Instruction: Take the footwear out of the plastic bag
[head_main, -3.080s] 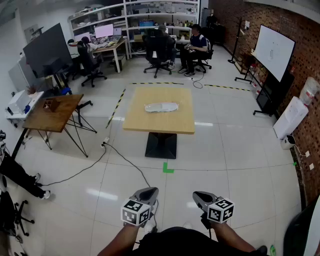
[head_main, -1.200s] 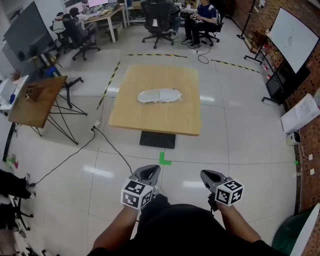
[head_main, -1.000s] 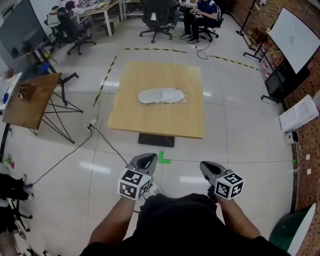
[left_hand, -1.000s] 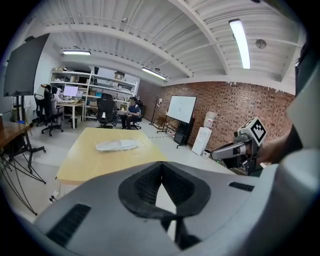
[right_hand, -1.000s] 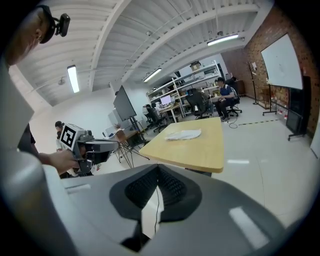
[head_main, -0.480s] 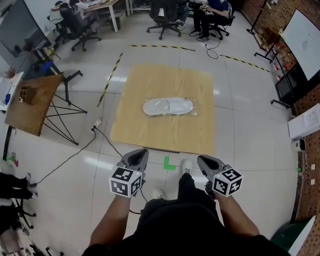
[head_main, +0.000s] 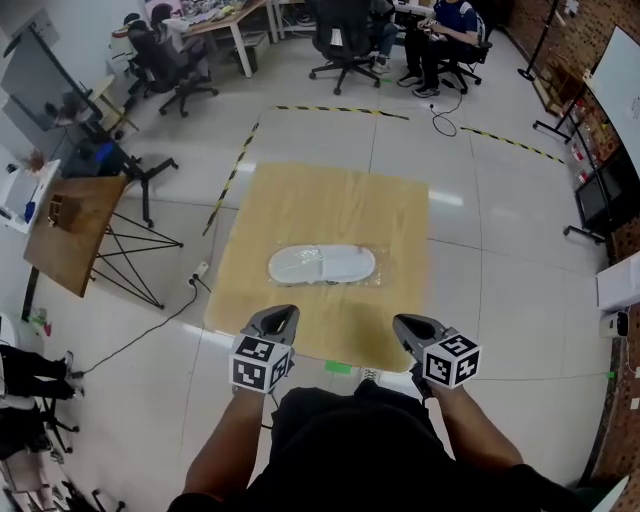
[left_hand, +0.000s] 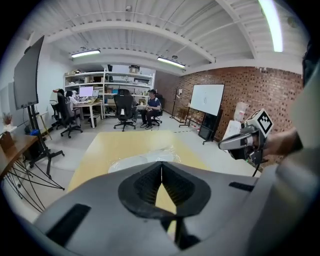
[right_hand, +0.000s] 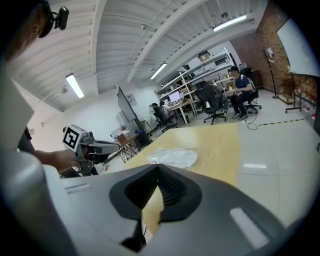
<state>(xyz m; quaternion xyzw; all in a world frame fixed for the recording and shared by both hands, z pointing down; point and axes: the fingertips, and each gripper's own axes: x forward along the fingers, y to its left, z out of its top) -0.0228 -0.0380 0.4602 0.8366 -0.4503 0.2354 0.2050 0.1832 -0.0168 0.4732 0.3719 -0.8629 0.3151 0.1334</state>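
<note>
Nearer now, the left hand-held gripper (head_main: 277, 318) and right hand-held gripper (head_main: 408, 326), jaws together and empty, overhang the pale wooden bench's (head_main: 300, 195) near edge. Mid-bench lies the clear plastic bag (head_main: 384, 277) of white footwear (head_main: 312, 266). They should open before pinching film.

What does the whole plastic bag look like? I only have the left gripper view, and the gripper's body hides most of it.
Observer: In the head view the plastic bag lies flat near the middle of the wooden table, long side running left to right, with pale footwear inside.
Reviewer: Is the right gripper holding anything?
Observer: No. The right gripper view shows the right gripper with its jaws together and nothing between them.
Reviewer: How close are both grippers to the bag?
Observer: In the head view the left gripper and the right one hover at the table's near edge, both short of the bag and touching nothing.
</note>
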